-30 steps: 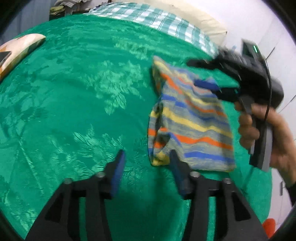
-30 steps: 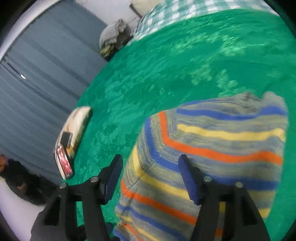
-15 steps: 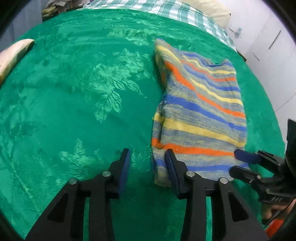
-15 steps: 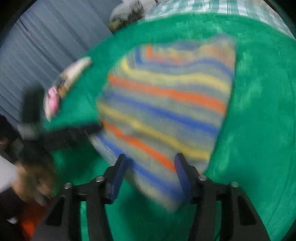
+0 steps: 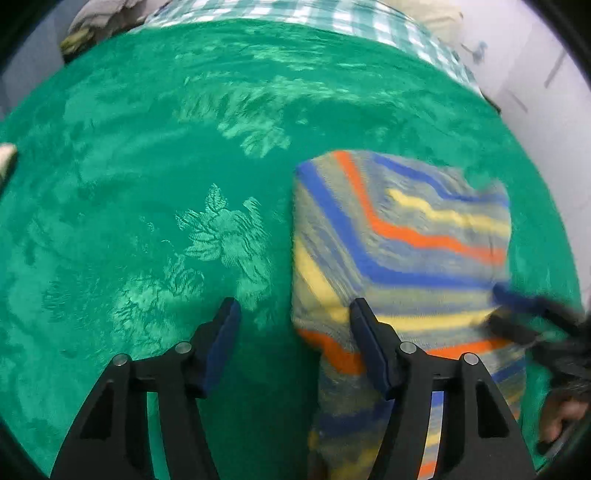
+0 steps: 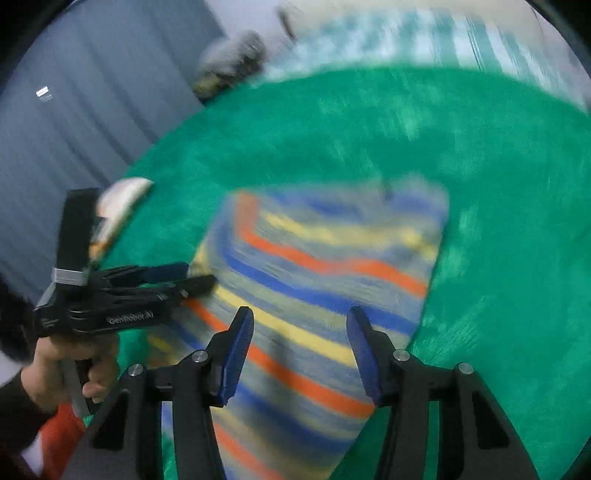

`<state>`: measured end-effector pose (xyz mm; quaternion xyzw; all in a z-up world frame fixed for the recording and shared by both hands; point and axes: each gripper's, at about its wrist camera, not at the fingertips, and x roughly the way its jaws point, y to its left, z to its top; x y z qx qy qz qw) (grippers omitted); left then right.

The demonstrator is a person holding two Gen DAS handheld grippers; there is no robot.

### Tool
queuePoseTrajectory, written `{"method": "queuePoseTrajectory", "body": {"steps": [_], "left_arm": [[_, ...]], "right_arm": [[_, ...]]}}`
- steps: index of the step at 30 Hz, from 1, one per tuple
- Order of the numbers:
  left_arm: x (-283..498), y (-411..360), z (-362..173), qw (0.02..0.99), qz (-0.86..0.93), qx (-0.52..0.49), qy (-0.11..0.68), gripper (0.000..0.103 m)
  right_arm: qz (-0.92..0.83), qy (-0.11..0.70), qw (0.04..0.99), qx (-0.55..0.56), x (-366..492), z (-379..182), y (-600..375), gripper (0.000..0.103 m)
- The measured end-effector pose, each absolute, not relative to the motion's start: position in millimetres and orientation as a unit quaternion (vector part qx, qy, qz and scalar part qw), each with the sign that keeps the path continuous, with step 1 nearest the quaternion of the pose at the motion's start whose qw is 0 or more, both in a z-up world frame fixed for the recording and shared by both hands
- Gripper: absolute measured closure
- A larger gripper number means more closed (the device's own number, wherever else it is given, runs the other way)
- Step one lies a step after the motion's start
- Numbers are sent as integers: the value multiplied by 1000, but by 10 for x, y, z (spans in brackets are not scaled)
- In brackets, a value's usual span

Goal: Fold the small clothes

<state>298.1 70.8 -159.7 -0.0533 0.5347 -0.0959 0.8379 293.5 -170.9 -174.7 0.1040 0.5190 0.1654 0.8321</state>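
Note:
A small striped garment (image 5: 402, 243) in grey, blue, orange and yellow lies folded on the green bedspread (image 5: 147, 184). My left gripper (image 5: 295, 317) is open, its right finger over the garment's near left edge. My right gripper (image 6: 301, 332) is open above the garment's (image 6: 321, 273) near end. In the right wrist view the left gripper (image 6: 192, 275) sits at the garment's left edge. In the left wrist view the right gripper (image 5: 517, 310) shows blurred at the garment's right side.
A checked blanket (image 5: 332, 18) and a pile of clothes (image 5: 99, 18) lie at the far end of the bed. A pale pillow (image 6: 118, 206) sits near the grey curtain (image 6: 74, 110). A white wall (image 5: 535, 92) stands to the right.
Both grippers have moved in closer over the garment's near end and opened wider. The garment now appears shorter, its far end nearer. The right view is blurred by motion.

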Motion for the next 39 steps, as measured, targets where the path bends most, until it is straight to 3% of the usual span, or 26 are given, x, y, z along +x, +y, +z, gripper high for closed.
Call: {"method": "queuePoseTrajectory", "body": {"steps": [5,10,16,17,18,20,22,39], "left_arm": [[2791,838,-1308,846,-112,-74,516,39],[2205,1039,-1104,851,-145,-94,496,26],[1712,940,-1599,830,-110,-35,546,24],[1612,945,-1552,836,-106,-31,538,19],[1495,962,-1502,837,-98,-30,537,9],[1307,1004,-1414,843,-90,-41,529,7],[1084,1028,-1325,849,-96,-49,517,7],[455,892,-889,883,-78,-38,462,7]], "right_arm": [[152,487,857,76,2776,-1515,-1608,53],[183,461,867,49,2230,-1186,-1486,52],[159,536,829,18,1589,-1769,-1269,50],[149,524,838,7,1461,-1712,-1241,49],[139,523,841,2,1355,-1640,-1223,45],[115,521,846,13,1197,-1496,-1213,8],[75,496,865,16,1004,-1285,-1183,0],[-11,448,894,18,208,-669,-1052,0]]}}
